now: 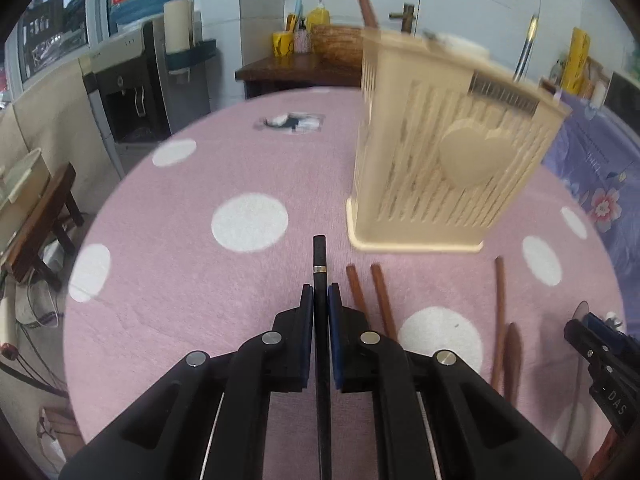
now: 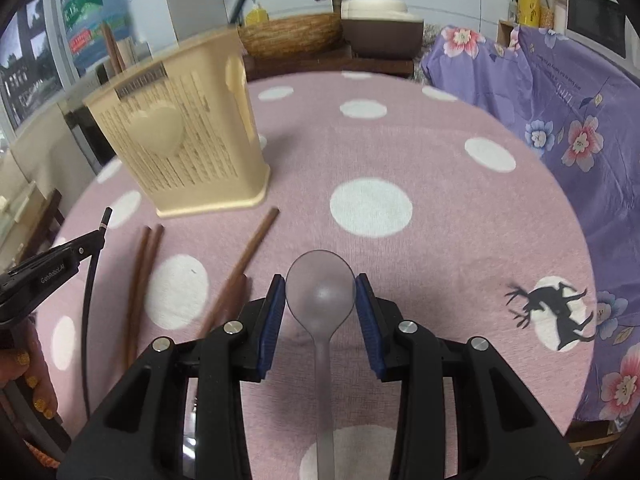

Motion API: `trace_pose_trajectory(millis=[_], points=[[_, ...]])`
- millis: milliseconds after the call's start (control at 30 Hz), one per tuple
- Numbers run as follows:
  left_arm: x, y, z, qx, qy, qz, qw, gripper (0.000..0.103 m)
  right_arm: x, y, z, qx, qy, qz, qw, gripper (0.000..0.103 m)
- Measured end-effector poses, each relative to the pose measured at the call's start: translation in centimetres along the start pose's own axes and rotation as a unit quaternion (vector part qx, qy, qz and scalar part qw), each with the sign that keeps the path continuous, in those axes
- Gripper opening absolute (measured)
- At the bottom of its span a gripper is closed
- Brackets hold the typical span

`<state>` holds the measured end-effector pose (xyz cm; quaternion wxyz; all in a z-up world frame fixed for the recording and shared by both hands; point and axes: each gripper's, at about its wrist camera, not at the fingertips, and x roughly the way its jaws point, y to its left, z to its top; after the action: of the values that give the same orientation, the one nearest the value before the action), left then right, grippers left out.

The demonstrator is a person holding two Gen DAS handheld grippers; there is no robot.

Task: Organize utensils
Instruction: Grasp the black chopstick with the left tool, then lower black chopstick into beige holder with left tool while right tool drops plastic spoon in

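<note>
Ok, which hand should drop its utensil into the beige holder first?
Probably left: its tool grips the slim black chopstick close to the beige slatted plastic holder; the right tool's translucent grey spoon sits farther off.

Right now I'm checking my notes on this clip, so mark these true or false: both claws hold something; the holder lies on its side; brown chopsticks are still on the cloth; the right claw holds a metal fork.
1. Both claws hold something. True: the left claw is shut on a black chopstick, the right claw on a translucent grey plastic spoon.
2. The beige slatted plastic holder lies on its side. False: it stands upright.
3. Brown wooden chopsticks lie on the pink dotted cloth. True.
4. The right claw holds a metal fork. False: a spoon.
</note>
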<state>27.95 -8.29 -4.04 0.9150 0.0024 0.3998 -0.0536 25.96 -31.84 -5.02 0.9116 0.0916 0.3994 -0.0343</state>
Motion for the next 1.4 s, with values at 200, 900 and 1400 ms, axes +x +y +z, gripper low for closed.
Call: trace_pose_trajectory(millis=[200,900,1400], points=[[-6.2,1.1,2.3,-0.008,-0.073,-0.025,0.997,0.009,-5.3,0.1,2.0,0.003,-0.048,0.039,0.998,0.037],[-12.4,3.1,3.5,-0.014,-0.147,-0.054,0.9876,0.009,-10.1,0.7,2.8,-0.005,-0.087,0.076,0.993,0.036],[-17.1,2.9,10.6,-0.015,-0.182,-0.115,0.9765,0.009,-13.2,4.3,11.3,-0.053,-0.167,0.14,0.974,0.036]])
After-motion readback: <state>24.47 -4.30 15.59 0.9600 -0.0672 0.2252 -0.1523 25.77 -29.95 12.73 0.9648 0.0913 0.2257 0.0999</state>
